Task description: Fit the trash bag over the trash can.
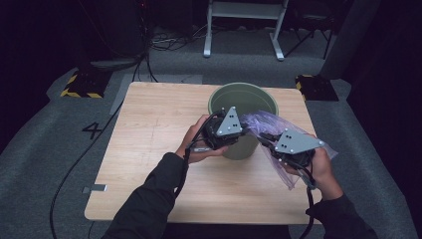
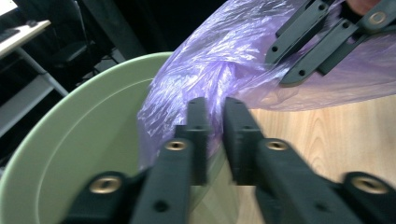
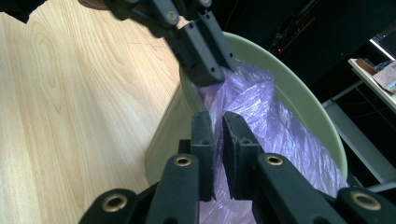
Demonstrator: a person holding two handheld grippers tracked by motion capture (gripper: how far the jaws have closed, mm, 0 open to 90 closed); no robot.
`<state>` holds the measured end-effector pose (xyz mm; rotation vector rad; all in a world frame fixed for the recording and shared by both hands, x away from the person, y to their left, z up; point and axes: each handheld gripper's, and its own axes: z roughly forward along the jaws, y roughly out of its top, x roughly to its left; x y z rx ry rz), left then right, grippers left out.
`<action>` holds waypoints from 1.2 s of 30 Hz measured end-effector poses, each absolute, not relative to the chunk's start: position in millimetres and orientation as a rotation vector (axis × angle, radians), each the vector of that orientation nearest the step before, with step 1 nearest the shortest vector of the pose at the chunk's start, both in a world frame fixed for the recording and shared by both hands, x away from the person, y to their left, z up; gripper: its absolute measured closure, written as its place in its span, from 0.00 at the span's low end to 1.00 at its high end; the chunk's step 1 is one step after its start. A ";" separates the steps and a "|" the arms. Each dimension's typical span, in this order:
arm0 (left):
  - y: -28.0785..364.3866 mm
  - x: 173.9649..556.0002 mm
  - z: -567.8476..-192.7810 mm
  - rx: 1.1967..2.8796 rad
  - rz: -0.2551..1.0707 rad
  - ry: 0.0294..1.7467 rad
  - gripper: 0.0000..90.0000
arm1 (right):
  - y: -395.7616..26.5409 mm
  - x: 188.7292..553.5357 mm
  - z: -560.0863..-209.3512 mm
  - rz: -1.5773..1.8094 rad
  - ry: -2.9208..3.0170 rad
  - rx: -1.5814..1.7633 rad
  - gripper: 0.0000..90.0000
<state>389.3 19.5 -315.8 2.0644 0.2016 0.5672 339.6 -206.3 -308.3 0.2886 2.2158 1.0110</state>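
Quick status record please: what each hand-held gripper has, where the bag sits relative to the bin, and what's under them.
left hand-held gripper: shut on purple plastic bag, at bin rim
right hand-held gripper: shut on the bag's film
green bin: upright on table, open top
bag position: bunched over the bin's near right rim, partly trailing outside
wooden table: supports bin

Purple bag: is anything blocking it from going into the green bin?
Nothing visible does. The purple bag already hangs at the green bin rim, pinched by the left tongs and the right tongs, and the open bin mouth beside it looks free.
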 end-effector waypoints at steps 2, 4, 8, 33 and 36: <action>20.2 390.0 -316.4 2.067 0.573 0.194 0.99 | -207.4 339.3 -308.8 1.020 2.219 0.293 0.87; 20.9 390.9 -317.6 2.070 0.593 0.207 1.00 | -209.1 338.8 -309.0 1.037 2.214 0.298 0.74; 29.0 395.0 -318.6 2.061 0.602 0.245 1.00 | -217.5 336.2 -307.0 1.072 2.219 0.327 0.50; 81.6 411.8 -326.4 1.975 0.599 0.378 0.99 | -302.7 308.0 -317.9 1.129 1.971 0.539 0.28; 85.4 412.7 -327.8 1.968 0.583 0.386 0.97 | -308.3 319.0 -328.3 1.187 2.039 0.543 0.56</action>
